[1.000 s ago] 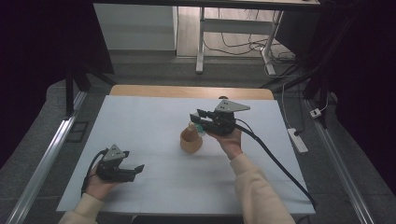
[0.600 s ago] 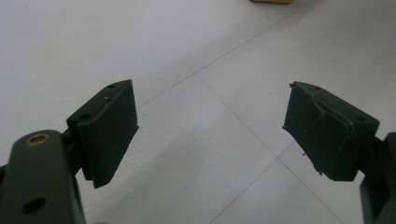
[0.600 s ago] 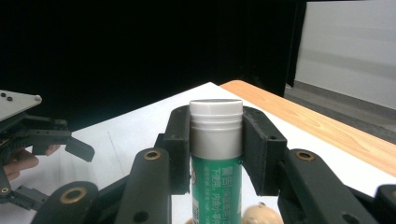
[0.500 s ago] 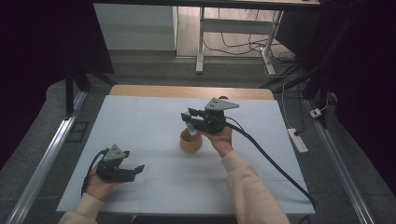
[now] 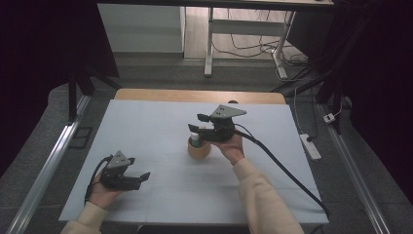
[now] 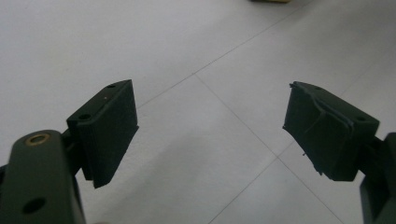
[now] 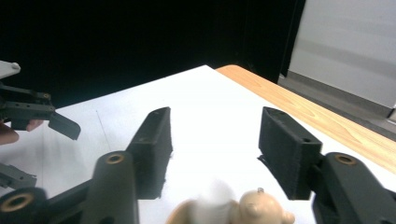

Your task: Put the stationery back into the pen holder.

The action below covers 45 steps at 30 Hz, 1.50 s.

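Note:
A tan round cup [image 5: 199, 150] stands on the white table sheet [image 5: 146, 126], with a small white and green piece [image 5: 195, 140] upright in it. My right gripper [image 5: 196, 122] hovers just above the piece; its jaws have just been opening and nothing is between the pads. In the right gripper view, the right gripper [image 7: 215, 135] stands open over the blurred white piece [image 7: 215, 200] and the tan cup [image 7: 261, 211]. My left gripper [image 5: 141, 179] rests at the near left, and my left gripper [image 6: 210, 126] is open over bare sheet.
The table's wooden edge [image 5: 199, 95] shows beyond the sheet at the back. A black cable [image 5: 287, 170] trails from the right gripper across the sheet to the near right. A white power strip [image 5: 310, 146] lies on the floor to the right.
The right gripper moved left over the cup with the white and green piece, then its jaws opened and the piece now stands in the cup. The left gripper has not moved.

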Each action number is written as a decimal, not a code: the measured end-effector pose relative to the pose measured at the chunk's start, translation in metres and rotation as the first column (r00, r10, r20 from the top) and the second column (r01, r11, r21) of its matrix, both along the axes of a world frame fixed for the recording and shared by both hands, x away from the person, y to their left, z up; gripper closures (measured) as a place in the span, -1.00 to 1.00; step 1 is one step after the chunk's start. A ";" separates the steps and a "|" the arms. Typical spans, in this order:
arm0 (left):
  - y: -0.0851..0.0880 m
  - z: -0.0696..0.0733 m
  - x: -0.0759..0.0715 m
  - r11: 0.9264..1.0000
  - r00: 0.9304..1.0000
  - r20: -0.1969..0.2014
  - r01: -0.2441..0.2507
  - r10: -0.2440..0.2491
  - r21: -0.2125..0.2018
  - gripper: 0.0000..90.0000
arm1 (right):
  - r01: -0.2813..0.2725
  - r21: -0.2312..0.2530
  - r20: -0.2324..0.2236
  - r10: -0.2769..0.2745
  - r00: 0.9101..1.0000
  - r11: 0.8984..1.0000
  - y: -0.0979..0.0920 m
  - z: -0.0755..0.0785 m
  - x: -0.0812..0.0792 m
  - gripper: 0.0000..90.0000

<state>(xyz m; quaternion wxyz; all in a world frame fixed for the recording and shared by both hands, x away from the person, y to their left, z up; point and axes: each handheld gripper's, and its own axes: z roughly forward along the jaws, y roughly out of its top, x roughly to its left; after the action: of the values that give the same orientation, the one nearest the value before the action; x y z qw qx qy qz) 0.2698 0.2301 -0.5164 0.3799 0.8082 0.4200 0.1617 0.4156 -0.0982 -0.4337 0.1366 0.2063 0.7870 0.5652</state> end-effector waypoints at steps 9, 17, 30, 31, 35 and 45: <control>0.000 0.000 0.000 1.000 1.000 -0.001 0.000 0.000 0.002 -0.62 | 0.018 -0.035 0.012 -0.018 1.000 0.999 -0.006 0.002 -0.005 -0.21; -0.001 0.000 -0.001 1.000 1.000 0.007 0.017 -0.017 0.001 -0.62 | 0.013 -0.046 0.000 -0.013 1.000 0.999 -0.020 0.004 -0.014 -0.25; 0.001 0.000 0.002 1.000 1.000 0.008 0.013 -0.013 0.004 -0.62 | 0.047 -0.086 0.002 -0.047 0.999 0.995 -0.061 -0.003 -0.035 -0.24; 0.001 0.000 0.002 1.000 1.000 0.010 0.012 -0.012 0.003 -0.62 | 0.055 -0.093 0.002 -0.055 0.998 0.994 -0.064 -0.005 -0.036 -0.24; 0.001 0.000 0.001 1.000 1.000 0.013 0.009 -0.009 0.001 -0.62 | 0.083 -0.091 -0.008 -0.084 0.996 0.992 -0.081 -0.009 -0.039 -0.24; 0.000 0.000 0.002 1.000 1.000 0.014 0.009 -0.009 0.002 -0.62 | 0.142 -0.110 -0.022 -0.145 0.989 0.984 -0.124 -0.020 -0.056 -0.24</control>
<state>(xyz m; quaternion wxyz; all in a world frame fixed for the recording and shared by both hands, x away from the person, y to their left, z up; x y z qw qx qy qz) 0.2715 0.2300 -0.5160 0.3831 0.8092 0.4133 0.1660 0.3599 -0.2221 -0.4536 0.1764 0.2632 0.8013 0.5074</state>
